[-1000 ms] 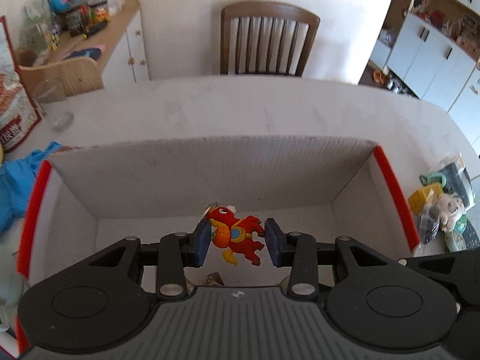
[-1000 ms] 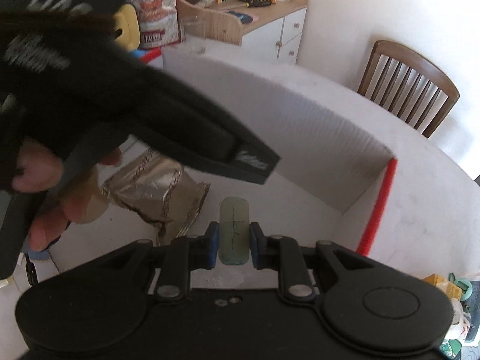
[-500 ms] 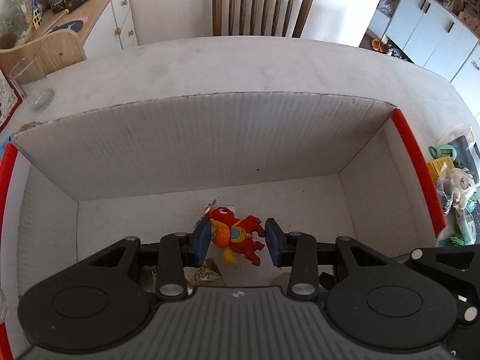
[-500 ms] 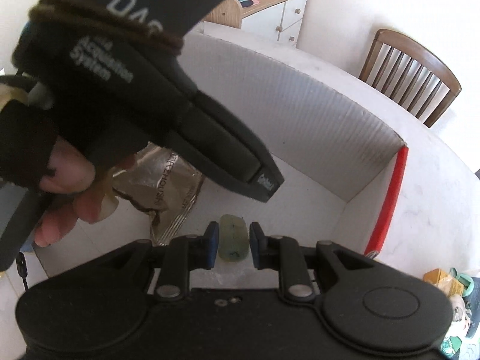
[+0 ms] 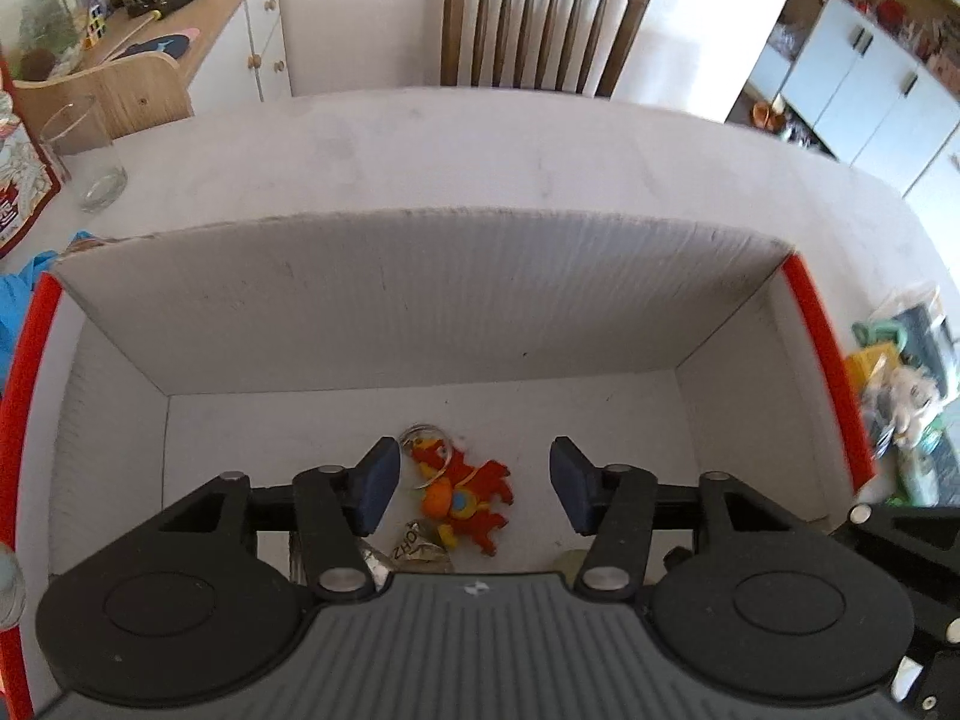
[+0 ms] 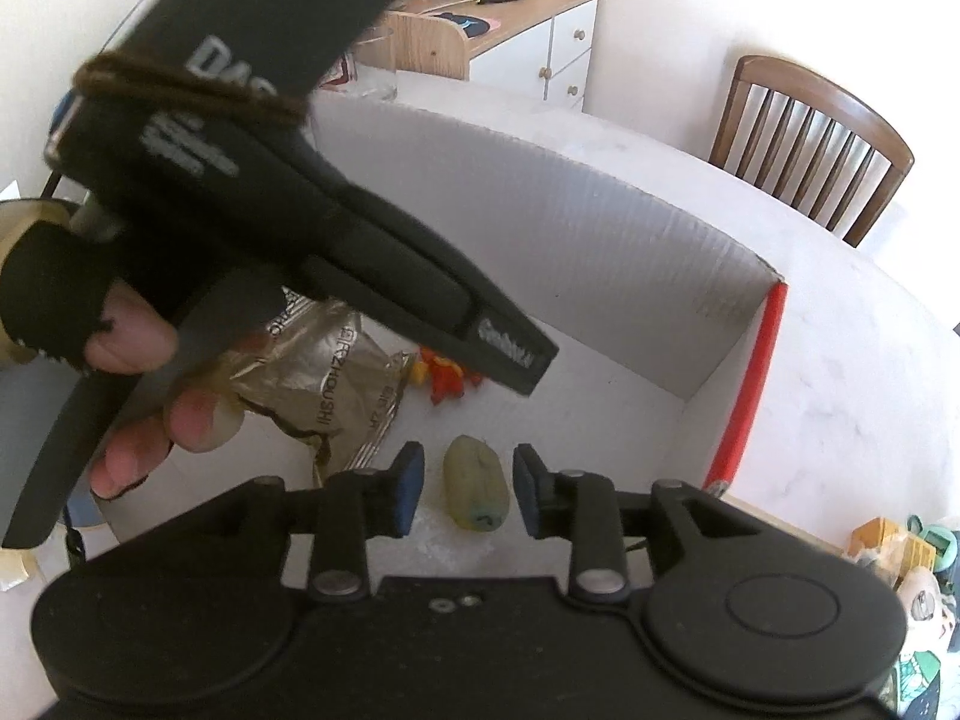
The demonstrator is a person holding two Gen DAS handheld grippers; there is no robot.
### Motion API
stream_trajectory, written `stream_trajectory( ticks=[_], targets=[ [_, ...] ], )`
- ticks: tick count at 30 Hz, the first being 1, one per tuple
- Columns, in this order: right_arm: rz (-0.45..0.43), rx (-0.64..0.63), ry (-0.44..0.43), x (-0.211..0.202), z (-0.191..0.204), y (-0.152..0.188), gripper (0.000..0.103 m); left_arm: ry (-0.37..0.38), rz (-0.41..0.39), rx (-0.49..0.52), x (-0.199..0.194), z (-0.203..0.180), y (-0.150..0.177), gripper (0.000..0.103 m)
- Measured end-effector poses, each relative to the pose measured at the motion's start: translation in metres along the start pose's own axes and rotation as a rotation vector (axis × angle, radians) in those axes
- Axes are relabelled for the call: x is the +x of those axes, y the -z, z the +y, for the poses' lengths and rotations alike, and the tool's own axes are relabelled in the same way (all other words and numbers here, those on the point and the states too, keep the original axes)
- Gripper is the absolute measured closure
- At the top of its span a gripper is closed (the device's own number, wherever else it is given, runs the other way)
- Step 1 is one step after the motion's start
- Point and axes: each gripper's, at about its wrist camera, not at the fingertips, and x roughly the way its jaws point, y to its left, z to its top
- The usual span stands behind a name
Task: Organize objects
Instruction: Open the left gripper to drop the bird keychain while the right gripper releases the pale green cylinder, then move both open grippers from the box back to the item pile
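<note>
Cardboard box [image 5: 420, 306] with red side rims sits on the pale bench [image 5: 510, 150]; both my hand-held grippers point down into it.

Left hand-held gripper [image 5: 468, 489]: jaws have just been opening and now stand well apart; red-and-orange keychain [image 5: 465, 498] lies on the box floor between them, touched by neither pad; its ring is near the left pad. Corner of a foil packet [image 5: 414, 543] shows just below the keychain, partly hidden by the gripper body.

Right hand-held gripper [image 6: 467, 489]: jaws have just been opening too, gap narrower than the left's; pale green oblong piece [image 6: 477, 489] lies on the box floor between the pads, clear of both. Foil packet [image 6: 318, 384] lies to its left on the floor; keychain [image 6: 447, 378] beyond it, partly behind my left gripper's body, which crosses the upper left of this view with my left hand [image 6: 126, 354] on its grip.

Outside the box: glass [image 5: 84, 162] on the bench at far left; chair [image 5: 540, 24] behind the bench; small clutter [image 5: 900, 384] at the right edge, too blurred to sort.
</note>
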Motion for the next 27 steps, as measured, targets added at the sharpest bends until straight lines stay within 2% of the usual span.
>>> stream_trajectory(
  ticks=[7, 9, 17, 22, 27],
  targets=[
    [-0.037, 0.013, -0.018, -0.02, 0.001, 0.005, 0.07, -0.013, -0.058, -0.024, -0.021, 0.001, 0.0, 0.048],
    [-0.059, 0.022, -0.022, -0.021, -0.012, 0.0, 0.069, -0.02, -0.074, -0.034, -0.026, 0.002, 0.001, 0.048],
    [-0.125, 0.044, -0.045, -0.056, -0.019, 0.004, 0.067, -0.038, -0.152, -0.039, -0.061, -0.006, 0.01, 0.048],
    [-0.17, 0.045, -0.061, -0.079, -0.02, 0.011, 0.06, -0.076, -0.21, -0.006, -0.085, -0.017, 0.02, 0.049],
    [-0.201, 0.054, -0.079, -0.096, -0.024, 0.014, 0.053, -0.081, -0.255, 0.008, -0.11, -0.027, 0.034, 0.048]
  ],
)
